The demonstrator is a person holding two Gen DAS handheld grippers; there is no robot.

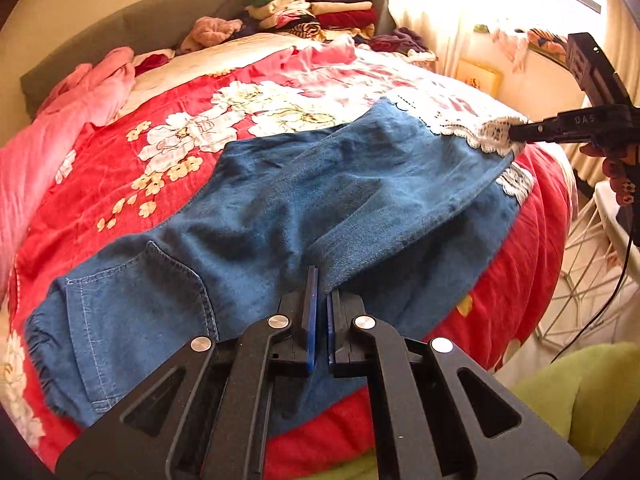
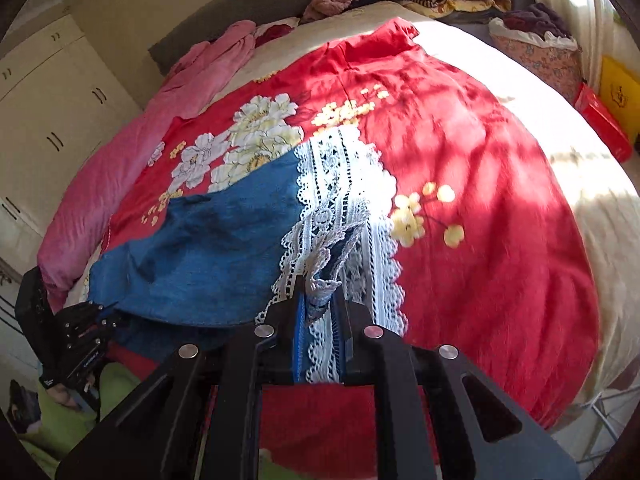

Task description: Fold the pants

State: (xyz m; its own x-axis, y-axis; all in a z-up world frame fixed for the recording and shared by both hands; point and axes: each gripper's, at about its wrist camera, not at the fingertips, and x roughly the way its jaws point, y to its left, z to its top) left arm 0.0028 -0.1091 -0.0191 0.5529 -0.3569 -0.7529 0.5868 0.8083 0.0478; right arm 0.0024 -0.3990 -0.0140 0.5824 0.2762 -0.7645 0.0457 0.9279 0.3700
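Blue denim pants (image 1: 320, 184) with a white lace hem (image 1: 492, 136) lie across a red flowered blanket (image 1: 168, 184) on a bed. At the near edge, my left gripper (image 1: 322, 300) is shut on a fold of the denim. The right gripper (image 1: 514, 134) reaches in from the right and pinches the lace hem, lifting that leg end off the blanket. In the right wrist view the right gripper (image 2: 320, 312) is shut on bunched lace (image 2: 344, 184), with the denim (image 2: 208, 252) trailing left toward the left gripper (image 2: 92, 320).
Stacked folded clothes (image 1: 320, 8) sit by the grey headboard. A pink blanket (image 1: 80, 112) lies along the left side. A white wire rack (image 1: 592, 280) and a green cloth (image 1: 580, 392) are beside the bed. A cloth basket (image 2: 536, 48) and red box (image 2: 604, 124) stand at the right.
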